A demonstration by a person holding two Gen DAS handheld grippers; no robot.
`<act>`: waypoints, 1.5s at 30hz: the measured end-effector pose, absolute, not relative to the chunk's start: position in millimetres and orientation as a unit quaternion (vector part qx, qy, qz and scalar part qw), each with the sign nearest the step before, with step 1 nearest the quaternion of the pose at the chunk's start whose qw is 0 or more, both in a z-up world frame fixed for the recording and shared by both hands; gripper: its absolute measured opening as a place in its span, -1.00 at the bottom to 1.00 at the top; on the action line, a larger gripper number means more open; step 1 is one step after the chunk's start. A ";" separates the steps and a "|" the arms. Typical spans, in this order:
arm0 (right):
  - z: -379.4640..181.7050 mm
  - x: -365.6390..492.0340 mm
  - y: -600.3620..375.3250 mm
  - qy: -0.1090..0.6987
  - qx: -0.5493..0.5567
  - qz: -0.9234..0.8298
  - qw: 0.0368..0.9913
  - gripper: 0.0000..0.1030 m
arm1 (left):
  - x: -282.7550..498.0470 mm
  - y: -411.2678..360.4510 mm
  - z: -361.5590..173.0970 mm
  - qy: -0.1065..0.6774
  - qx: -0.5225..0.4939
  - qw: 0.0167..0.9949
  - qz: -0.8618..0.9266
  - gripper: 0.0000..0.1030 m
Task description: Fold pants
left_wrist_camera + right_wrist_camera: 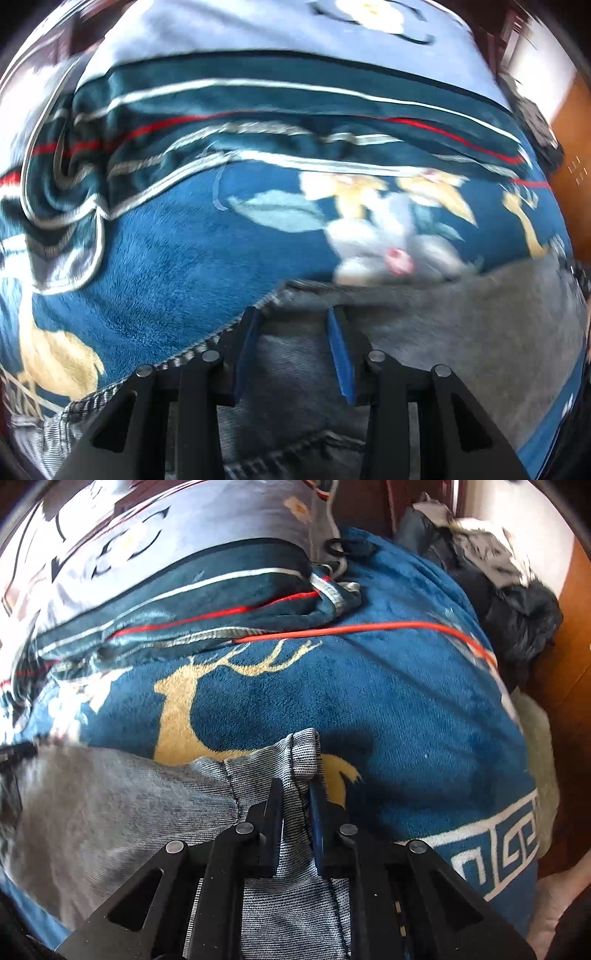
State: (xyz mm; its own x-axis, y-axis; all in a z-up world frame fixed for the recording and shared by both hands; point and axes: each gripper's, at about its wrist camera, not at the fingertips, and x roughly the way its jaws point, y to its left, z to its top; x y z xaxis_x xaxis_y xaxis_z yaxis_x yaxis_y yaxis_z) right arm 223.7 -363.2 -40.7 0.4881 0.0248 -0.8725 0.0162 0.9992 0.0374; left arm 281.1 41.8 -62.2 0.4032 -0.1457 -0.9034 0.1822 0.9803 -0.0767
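Note:
The pants point(461, 332) are grey-blue denim, spread on a blue fleece blanket point(166, 266). In the left wrist view my left gripper point(293, 314) hangs over the pants' upper edge with its blue-padded jaws apart and nothing between them. In the right wrist view my right gripper point(297, 786) is shut on a raised fold at the edge of the pants point(110, 805), whose hem sticks up past the fingertips. The rest of the denim runs off to the left and under the gripper.
The blanket point(406, 720) has a gold deer and flower print. A bunched teal striped blanket point(258, 122) with a red line lies behind it. A dark pile of clothes point(509, 602) sits at the far right, by brown wooden furniture point(569, 672).

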 end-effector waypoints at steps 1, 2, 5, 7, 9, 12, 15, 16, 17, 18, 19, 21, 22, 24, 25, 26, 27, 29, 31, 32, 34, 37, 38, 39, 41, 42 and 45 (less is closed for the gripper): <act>-42.2 224.0 -362.4 0.507 0.014 0.002 0.862 -0.75 | 283.4 43.7 -66.7 0.542 0.009 0.835 -0.097 -0.16; -43.0 224.8 -362.8 0.507 0.013 0.003 0.862 -0.74 | 283.7 43.5 -68.5 0.541 0.010 0.835 -0.096 -0.16; -40.4 226.1 -368.0 0.511 0.018 0.004 0.859 -0.51 | 278.9 38.3 -60.4 0.539 0.030 0.837 -0.094 -0.17; -31.9 222.7 -372.1 0.508 0.031 -0.001 0.861 -0.47 | 269.4 42.3 -46.2 0.530 0.010 0.841 -0.109 -0.17; -17.4 209.8 -376.7 0.492 0.057 0.000 0.869 -0.44 | 246.7 50.1 -24.4 0.508 -0.016 0.851 -0.135 -0.14; -1.0 180.9 -374.3 0.475 0.082 0.017 0.876 -0.26 | 207.2 47.7 -4.7 0.494 -0.015 0.854 -0.166 -0.05; 2.5 152.5 -360.6 0.477 0.088 0.045 0.873 -0.15 | 170.3 29.1 -1.2 0.497 0.005 0.846 -0.193 -0.01; 2.1 146.9 -356.5 0.480 0.083 0.049 0.872 -0.15 | 159.8 25.0 -4.2 0.501 0.012 0.842 -0.200 -0.01; 0.4 138.6 -350.3 0.484 0.069 0.051 0.871 -0.15 | 154.1 20.4 -7.8 0.505 0.021 0.839 -0.200 -0.01; -1.7 135.0 -346.9 0.486 0.060 0.052 0.870 -0.15 | 149.1 15.4 -14.9 0.511 0.033 0.836 -0.197 -0.01; -4.1 131.9 -345.3 0.488 0.053 0.052 0.869 -0.15 | 143.9 12.8 -25.8 0.522 0.044 0.830 -0.191 -0.01; -14.1 132.9 -342.3 0.496 -0.002 0.031 0.867 -0.17 | 137.2 10.4 -48.2 0.542 0.066 0.820 -0.172 -0.02; -19.2 135.4 -344.6 0.497 -0.034 0.013 0.867 -0.18 | 133.7 9.4 -54.3 0.538 0.074 0.822 -0.170 -0.02; -27.9 141.7 -358.1 0.492 -0.075 -0.031 0.867 -0.17 | 124.7 5.7 -55.5 0.520 0.097 0.832 -0.168 -0.01; -30.1 144.6 -369.9 0.493 -0.065 -0.047 0.866 -0.14 | 123.8 1.3 -55.5 0.520 0.111 0.831 -0.163 -0.01; -30.3 145.7 -386.3 0.494 -0.019 -0.043 0.868 -0.12 | 124.4 -1.9 -55.5 0.523 0.119 0.829 -0.159 -0.01; -28.8 144.6 -398.8 0.492 0.018 -0.046 0.869 -0.10 | 125.2 -3.9 -53.0 0.526 0.120 0.828 -0.155 -0.01; -20.6 138.4 -414.7 0.482 0.053 -0.072 0.871 -0.03 | 124.1 -6.1 -43.4 0.522 0.099 0.833 -0.158 -0.01; -12.0 131.7 -419.5 0.479 0.084 -0.050 0.873 -0.03 | 120.4 -17.1 -26.7 0.502 0.075 0.844 -0.175 -0.01; -8.7 127.9 -419.4 0.479 0.096 -0.031 0.872 -0.03 | 119.6 -25.9 -20.6 0.494 0.072 0.846 -0.186 -0.01; -6.3 121.5 -414.9 0.477 0.098 -0.006 0.873 -0.02 | 118.4 -54.4 -10.7 0.484 0.074 0.844 -0.218 -0.01; -14.0 117.6 -408.9 0.490 0.122 0.034 0.863 -0.05 | 116.1 -112.6 -5.4 0.473 0.098 0.832 -0.275 0.02; -20.0 119.4 -409.2 0.496 0.133 0.041 0.857 -0.26 | 114.3 -132.8 -5.7 0.469 0.104 0.826 -0.293 0.02; -24.0 122.3 -409.0 0.501 0.136 0.042 0.854 -0.61 | 112.2 -152.7 -7.2 0.468 0.111 0.821 -0.309 0.02; -30.3 125.4 -408.6 0.505 0.133 0.034 0.852 -0.72 | 106.9 -186.7 -9.9 0.465 0.124 0.811 -0.334 0.02; -30.1 126.0 -409.6 0.503 0.137 0.036 0.853 -0.73 | 103.9 -202.6 -10.7 0.462 0.131 0.807 -0.345 0.02; -12.3 116.9 -411.8 0.479 0.136 0.033 0.867 -0.74 | 96.8 -234.9 -10.6 0.459 0.133 0.793 -0.377 0.02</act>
